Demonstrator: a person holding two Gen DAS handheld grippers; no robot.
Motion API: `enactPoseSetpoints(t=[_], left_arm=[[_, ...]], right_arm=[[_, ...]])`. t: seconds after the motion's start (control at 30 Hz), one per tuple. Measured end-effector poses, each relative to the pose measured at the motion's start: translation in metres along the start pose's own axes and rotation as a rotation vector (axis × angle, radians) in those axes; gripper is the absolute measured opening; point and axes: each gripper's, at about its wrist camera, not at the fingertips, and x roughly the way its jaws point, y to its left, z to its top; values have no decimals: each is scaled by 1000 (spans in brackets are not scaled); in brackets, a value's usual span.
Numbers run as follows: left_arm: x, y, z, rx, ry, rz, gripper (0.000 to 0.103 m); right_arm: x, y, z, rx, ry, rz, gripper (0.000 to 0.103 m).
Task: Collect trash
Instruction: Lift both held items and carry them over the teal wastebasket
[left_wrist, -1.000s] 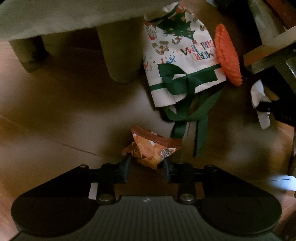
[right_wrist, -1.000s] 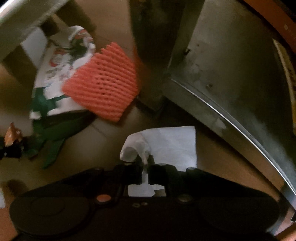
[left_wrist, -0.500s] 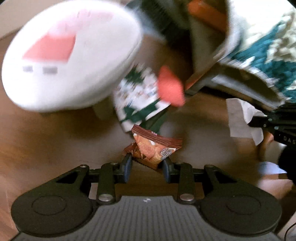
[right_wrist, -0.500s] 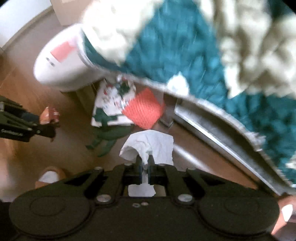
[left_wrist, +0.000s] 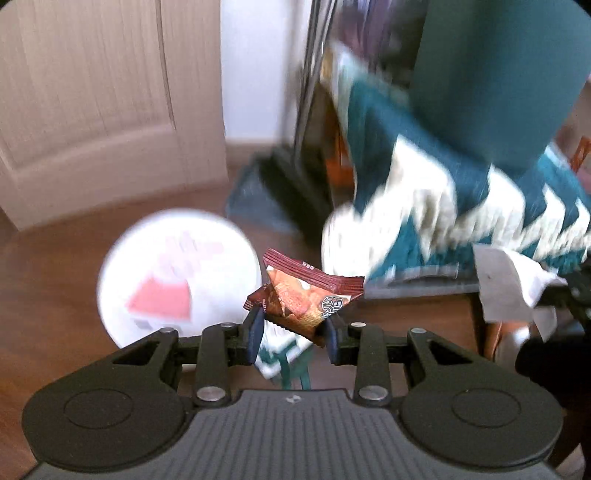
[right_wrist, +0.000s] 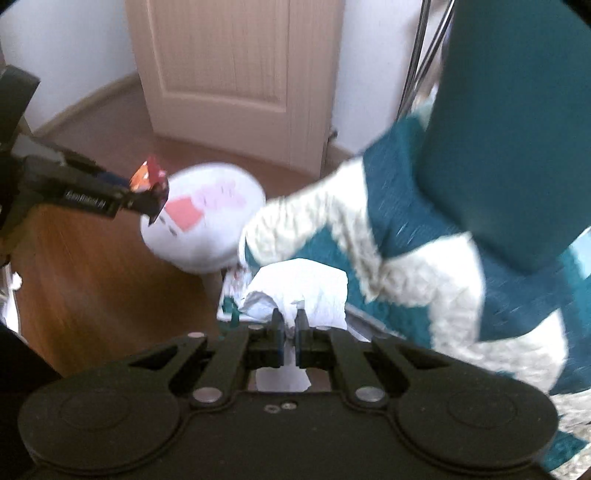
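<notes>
My left gripper (left_wrist: 293, 332) is shut on an orange-brown snack wrapper (left_wrist: 306, 291), held up in the air. In the right wrist view the wrapper (right_wrist: 149, 177) and the left gripper (right_wrist: 151, 203) show at the left. My right gripper (right_wrist: 290, 328) is shut on a crumpled white tissue (right_wrist: 303, 291); the tissue also shows at the right of the left wrist view (left_wrist: 509, 284). A white round bin with a pink label (left_wrist: 177, 273) stands on the floor beyond both grippers, and it shows in the right wrist view (right_wrist: 203, 218).
A teal and cream knitted blanket (right_wrist: 424, 258) hangs over furniture at the right, also in the left wrist view (left_wrist: 443, 206). A Christmas gift bag (left_wrist: 280, 350) lies on the wooden floor (right_wrist: 92, 280) below. A beige door (right_wrist: 236, 66) is behind.
Both grippers have risen from the floor with their trash, from under the furniture up into the lit room. The white bin and the door have come into view ahead.
</notes>
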Motion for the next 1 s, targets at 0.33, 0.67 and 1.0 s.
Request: enactPoseSetpoints(t=[0.33,0.67,1.0], left_arm=[[-122,-52,64,-10,-221,-4,33],[-204,-126,123,35,-392,-26,33],[-224,-192,195,57,-444,-64,33]], right_arm=[[-129,-12,39,-62,-203,-55,4],[-227,-40,76,-103,-427,-169,4],[-254,-84,116,-114,-535,-240,4]])
